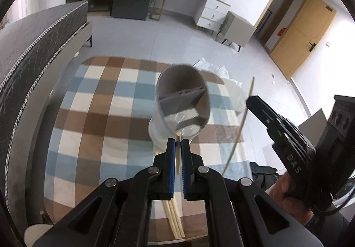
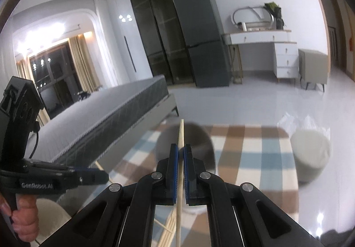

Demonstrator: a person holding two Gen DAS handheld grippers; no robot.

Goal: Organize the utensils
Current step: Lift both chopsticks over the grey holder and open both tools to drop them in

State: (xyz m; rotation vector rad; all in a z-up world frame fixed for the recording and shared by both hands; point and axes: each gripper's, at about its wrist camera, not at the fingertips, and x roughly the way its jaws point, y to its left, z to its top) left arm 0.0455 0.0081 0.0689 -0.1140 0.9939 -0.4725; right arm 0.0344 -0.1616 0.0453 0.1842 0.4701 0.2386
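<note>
A grey utensil holder (image 1: pixel 182 100) with inner dividers stands on the checked tablecloth (image 1: pixel 99 113); it shows blurred in the right wrist view (image 2: pixel 199 136). My left gripper (image 1: pixel 178 143) is shut on a wooden chopstick (image 1: pixel 178 136), its tip just short of the holder's rim. Several more chopsticks (image 1: pixel 174 220) lie on the table below it. My right gripper (image 2: pixel 180 151) is shut on another chopstick (image 2: pixel 181 133), held upright above the table; this chopstick also shows in the left wrist view (image 1: pixel 241 122), right of the holder.
A dark mattress bed (image 1: pixel 33 51) runs along the left of the table. A clear plastic bag (image 1: pixel 224 78) lies at the table's far right. A pale round stool (image 2: pixel 310 153) stands right of the table. A fridge (image 2: pixel 202 38) and a white desk (image 2: pixel 266 40) stand by the far wall.
</note>
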